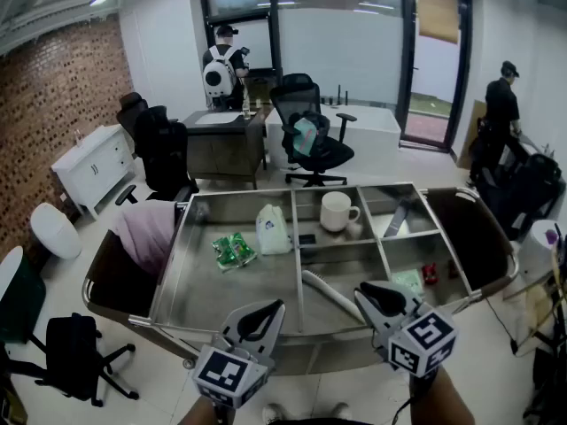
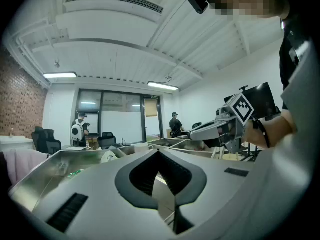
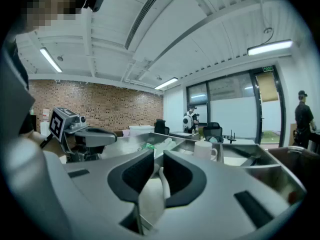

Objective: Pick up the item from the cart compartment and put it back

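A steel cart with several compartments stands in front of me. In it lie a green packet, a white pouch, a white mug and a long white stick-like piece. My left gripper hovers over the cart's near edge, its jaws shut with nothing in them. My right gripper hangs just above the near end of the white piece. Its jaws stand a little apart, and the white piece shows through the gap. I cannot tell whether it touches them.
A pink cloth hangs at the cart's left end. A small red item and a pale green packet lie in the right compartments. Office chairs, desks and two people stand beyond the cart.
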### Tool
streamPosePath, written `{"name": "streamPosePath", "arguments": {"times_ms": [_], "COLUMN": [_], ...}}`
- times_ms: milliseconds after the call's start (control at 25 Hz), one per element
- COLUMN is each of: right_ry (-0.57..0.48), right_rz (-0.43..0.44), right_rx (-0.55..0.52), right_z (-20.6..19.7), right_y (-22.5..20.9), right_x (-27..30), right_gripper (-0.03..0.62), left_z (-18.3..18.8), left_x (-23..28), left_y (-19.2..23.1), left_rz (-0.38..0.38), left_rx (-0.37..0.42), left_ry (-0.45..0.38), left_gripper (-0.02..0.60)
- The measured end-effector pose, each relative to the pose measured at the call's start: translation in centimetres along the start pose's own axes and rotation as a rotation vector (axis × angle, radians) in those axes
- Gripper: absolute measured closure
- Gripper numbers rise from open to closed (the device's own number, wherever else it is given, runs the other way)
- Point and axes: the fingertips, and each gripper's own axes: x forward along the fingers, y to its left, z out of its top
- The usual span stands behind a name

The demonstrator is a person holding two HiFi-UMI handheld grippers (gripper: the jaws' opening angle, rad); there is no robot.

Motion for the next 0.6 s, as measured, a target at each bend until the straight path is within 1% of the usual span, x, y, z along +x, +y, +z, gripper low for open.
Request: {"name": "streamPosePath", "arguments": {"times_ms": [120, 200, 320, 480, 600], "right_ry": [0.013, 0.041, 0.139, 0.28, 0.354], "right_rz": [-0.009, -0.002, 0.04, 0.095, 0.115], "right_rx": [-0.023, -0.055, -0.115, -0.148, -0.183], "right_z": [0.6, 0.9, 0.6, -0.9, -1.9], "right_y": [-0.5, -0.9, -1.5, -1.9, -2.0], "right_x": [0.3, 0.9, 2.8, 5.4, 7.1], "right_gripper": [0.511, 0.511, 0.508, 0.508, 0.508], "left_z": [0.3, 0.5, 0.9, 1.1, 0.9], "left_x": [0.0, 0.1, 0.4, 0.5, 0.5], "left_y": [0.3, 0.7, 1.1, 1.1, 1.5], "left_rz": [0.001, 0.004, 0.004, -0.004, -0.005], "left_rx": [0.01, 0.013, 0.017, 0.02, 0.012], "left_ry": [0.002, 0.0, -0.012, -0.02, -0.017], "left_gripper": [0.581, 0.581, 0.581, 0.581, 0.581]}}
